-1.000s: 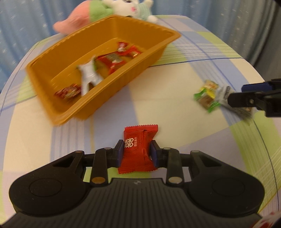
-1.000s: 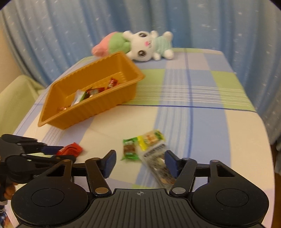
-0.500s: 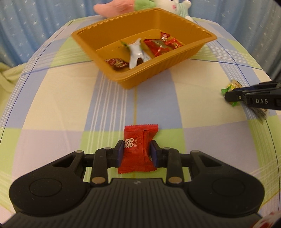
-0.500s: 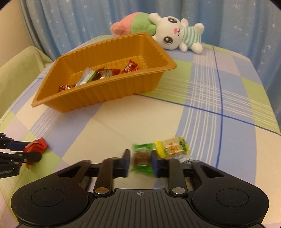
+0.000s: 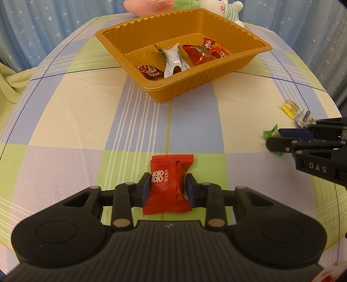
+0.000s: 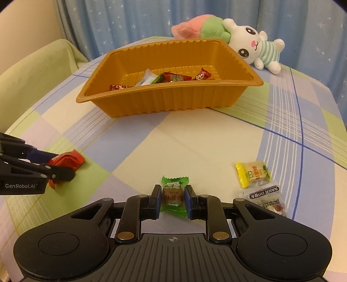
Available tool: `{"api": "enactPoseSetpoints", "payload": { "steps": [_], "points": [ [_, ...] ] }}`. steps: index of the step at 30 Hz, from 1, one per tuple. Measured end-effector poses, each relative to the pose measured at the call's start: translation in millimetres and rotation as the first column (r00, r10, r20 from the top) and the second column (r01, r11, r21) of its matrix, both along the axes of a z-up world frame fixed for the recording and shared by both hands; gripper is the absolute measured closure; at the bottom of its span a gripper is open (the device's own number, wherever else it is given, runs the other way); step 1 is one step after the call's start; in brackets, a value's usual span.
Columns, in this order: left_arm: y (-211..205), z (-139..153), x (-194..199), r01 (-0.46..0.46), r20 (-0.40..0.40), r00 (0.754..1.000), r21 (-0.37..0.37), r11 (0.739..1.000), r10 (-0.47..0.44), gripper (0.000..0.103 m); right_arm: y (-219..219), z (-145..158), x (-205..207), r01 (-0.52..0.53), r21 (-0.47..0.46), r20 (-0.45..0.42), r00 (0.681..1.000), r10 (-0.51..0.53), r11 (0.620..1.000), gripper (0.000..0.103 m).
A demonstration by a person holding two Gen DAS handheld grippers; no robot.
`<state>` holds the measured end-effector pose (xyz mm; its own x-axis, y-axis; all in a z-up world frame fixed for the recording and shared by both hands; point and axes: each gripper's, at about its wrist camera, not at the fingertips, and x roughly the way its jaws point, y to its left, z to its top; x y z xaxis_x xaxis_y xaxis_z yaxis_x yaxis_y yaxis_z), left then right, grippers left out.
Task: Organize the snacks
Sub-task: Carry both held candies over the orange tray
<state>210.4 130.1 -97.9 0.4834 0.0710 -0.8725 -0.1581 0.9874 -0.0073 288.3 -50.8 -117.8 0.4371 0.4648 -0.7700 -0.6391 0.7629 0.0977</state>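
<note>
The left tool (image 5: 167, 187) is clamped on a red candy packet (image 5: 168, 184), its blue pads pressing the wrapper from both sides, low over the near left part of the checked bench (image 5: 86, 121). From the right wrist view the same red packet (image 6: 66, 161) shows at the far left, pinched at the tip of that tool (image 6: 60, 168).

The right tool (image 6: 173, 200) has closed on a green-wrapped candy (image 6: 173, 196), which sits squarely between its pads near the middle front of the bench (image 6: 195, 138). In the left wrist view the right tool (image 5: 274, 138) reaches in from the right edge with the green wrapper (image 5: 270, 133) poking out at its tip.

Just right of the green candy lie two more snacks on the cloth: a yellow-wrapped biscuit (image 6: 252, 173) and, touching its near edge, a clear packet with dark print (image 6: 266, 200). Both are loose on the bench.

Farther back stands an orange plastic tray (image 5: 216, 71) with ribbed walls. Inside it are several wrapped candies: a dark red one (image 5: 149, 70) at the near left, a silver-white wrapper (image 5: 173, 59) in the middle, and red packets (image 5: 203, 51) to the right. Beyond the tray, at the far edge against a blue starred curtain (image 6: 141, 19), lies a white plush bunny (image 6: 251, 46) in a striped top, with a pink and green plush part (image 6: 195, 27) touching it.
</note>
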Motion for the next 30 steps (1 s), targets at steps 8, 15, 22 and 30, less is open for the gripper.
{"api": "enactPoseSetpoints", "payload": {
  "steps": [8,15,22,30],
  "points": [
    [-0.5,1.3,-2.3,-0.007,-0.004,1.000,-0.017,1.000,0.007,0.077,6.7,0.6,-6.6,-0.012,-0.038,0.026,1.000,0.013,0.999,0.081],
    [-6.8,5.9,-9.4,0.007,0.004,1.000,-0.022,1.000,-0.006,0.078,3.3,2.3,-13.1,-0.019,-0.017,-0.021,1.000,0.018,1.000,0.081],
    [-15.4,19.0,-20.0,0.023,0.034,0.999,-0.029,0.999,-0.022,0.078,-6.9,5.7,-18.6,0.014,0.048,-0.124,0.992,-0.008,0.999,0.082],
    [-20.2,43.4,-30.1,0.027,0.088,0.996,-0.036,0.999,-0.023,0.078,-13.7,20.3,-28.4,0.028,0.107,-0.150,0.989,-0.011,0.994,0.082]
  ]
}}
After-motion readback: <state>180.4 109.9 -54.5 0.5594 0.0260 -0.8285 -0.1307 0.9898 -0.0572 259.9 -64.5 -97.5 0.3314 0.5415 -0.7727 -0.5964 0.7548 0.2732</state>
